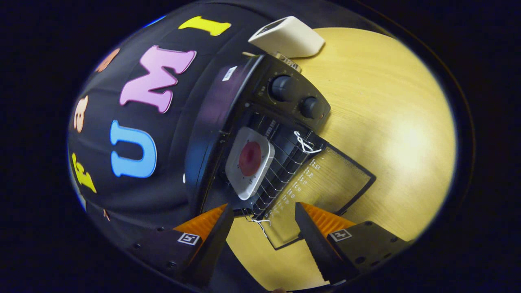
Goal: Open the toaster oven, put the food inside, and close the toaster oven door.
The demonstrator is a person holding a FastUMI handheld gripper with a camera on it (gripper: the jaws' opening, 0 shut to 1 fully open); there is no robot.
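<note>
The black toaster oven [228,114] stands on the wooden table, seen tilted. Its glass door [321,191] is folded down flat onto the table. Inside, on the wire rack [281,171], rests a white square plate [249,162] with a round red piece of food [250,158] on it. My gripper [264,219] is open, with nothing between its fingers. The fingertips hover just in front of the lowered door's edge, a little short of the plate. Two black knobs [295,95] sit on the oven's control panel.
A white boxy object [287,37] stands beyond the oven, near its back corner. White string loops [304,143] hang at the door's hinge corners. Bare wooden tabletop [390,122] spreads beside the oven. The black booth cloth rises behind the oven.
</note>
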